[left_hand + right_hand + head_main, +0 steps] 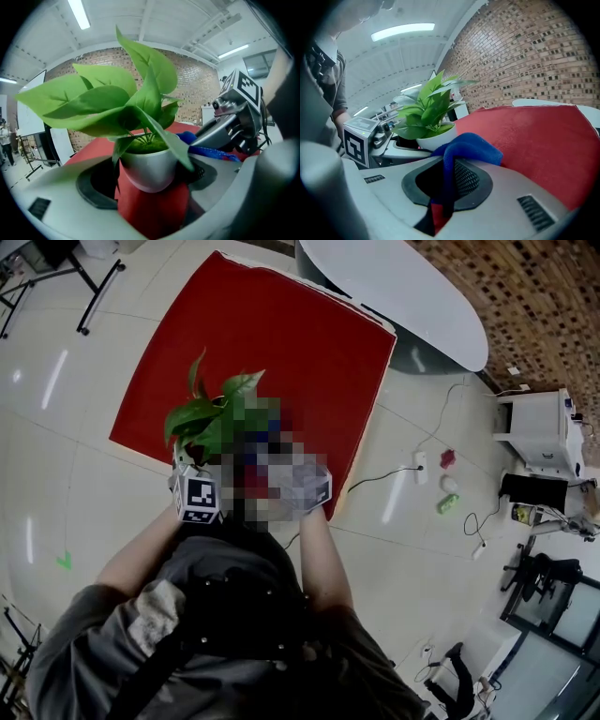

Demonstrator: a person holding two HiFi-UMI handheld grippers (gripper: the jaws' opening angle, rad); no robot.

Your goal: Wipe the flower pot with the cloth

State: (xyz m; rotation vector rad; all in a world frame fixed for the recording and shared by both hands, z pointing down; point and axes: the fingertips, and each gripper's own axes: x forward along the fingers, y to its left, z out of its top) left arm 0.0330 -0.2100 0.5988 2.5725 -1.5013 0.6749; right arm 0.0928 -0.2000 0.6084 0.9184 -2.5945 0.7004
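Your left claw [149,197] is clenched on the rounded white flower pot [147,168], just ahead of your right claw [445,187], which pinches the blue cloth [471,146]; press too hard while wiping and the smooth pot could twist or slip from that grip.

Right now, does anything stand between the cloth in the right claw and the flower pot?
Nothing visible does. The right claw pinches the blue cloth, whose fold sits right next to the white flower pot held in the left claw.
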